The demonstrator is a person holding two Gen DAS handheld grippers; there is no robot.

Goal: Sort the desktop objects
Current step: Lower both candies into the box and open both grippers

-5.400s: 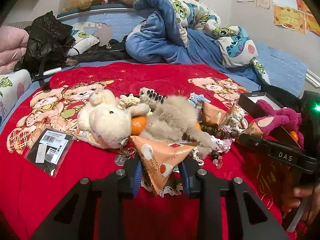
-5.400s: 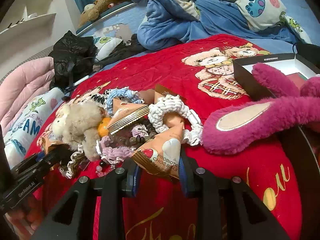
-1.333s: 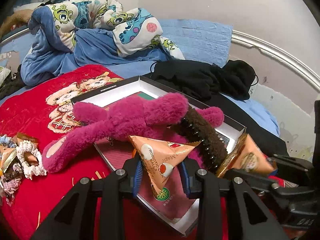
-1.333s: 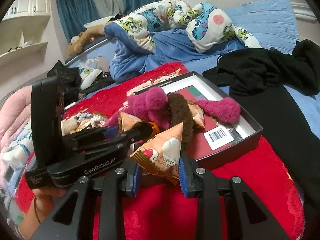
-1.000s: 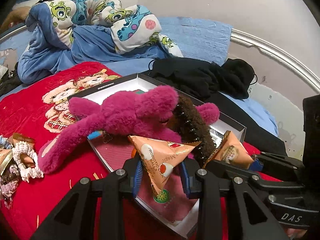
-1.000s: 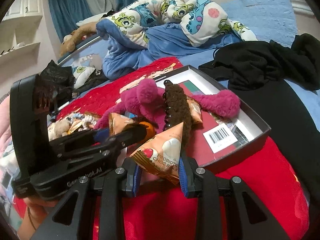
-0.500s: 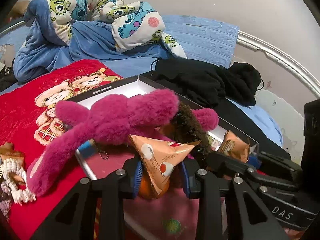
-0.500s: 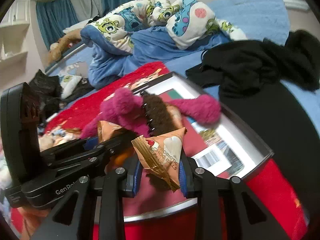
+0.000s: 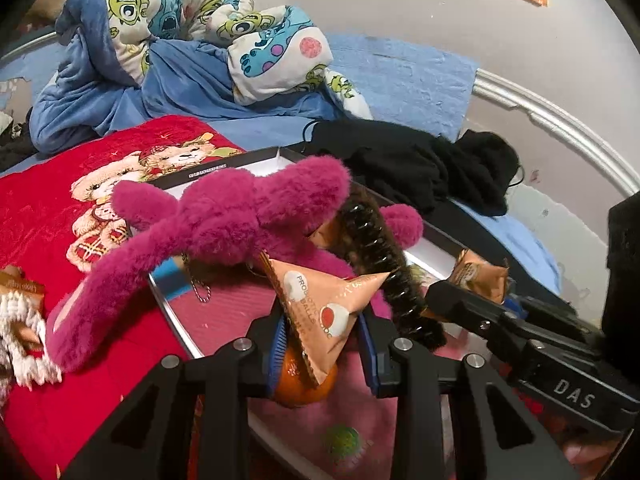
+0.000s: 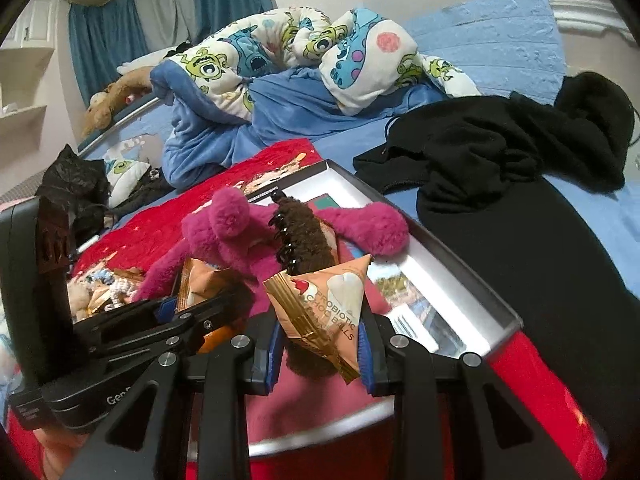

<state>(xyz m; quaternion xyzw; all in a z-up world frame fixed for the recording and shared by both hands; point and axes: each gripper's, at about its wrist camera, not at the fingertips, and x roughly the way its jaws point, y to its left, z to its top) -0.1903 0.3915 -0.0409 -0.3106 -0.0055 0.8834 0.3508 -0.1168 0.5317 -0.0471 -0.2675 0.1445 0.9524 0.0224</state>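
While both grippers hover over the box (image 10: 460, 256), each pinches a triangular snack packet: left gripper (image 9: 322, 344) on its packet (image 9: 328, 300), right gripper (image 10: 320, 346) on its packet (image 10: 326, 300). Step looks like drop-off into the box. Next move likely calls for spreading the fingers over bare floor. Room is tight: pink plush (image 9: 224, 216), brown hair claw (image 9: 380, 264) and an orange (image 9: 304, 384) crowd the middle; near rim sits just below.

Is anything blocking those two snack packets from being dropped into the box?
Partly. The pink plush toy and brown hair claw sprawl across the box, and an orange sits under the left packet; the right packet has bare floor nearby.
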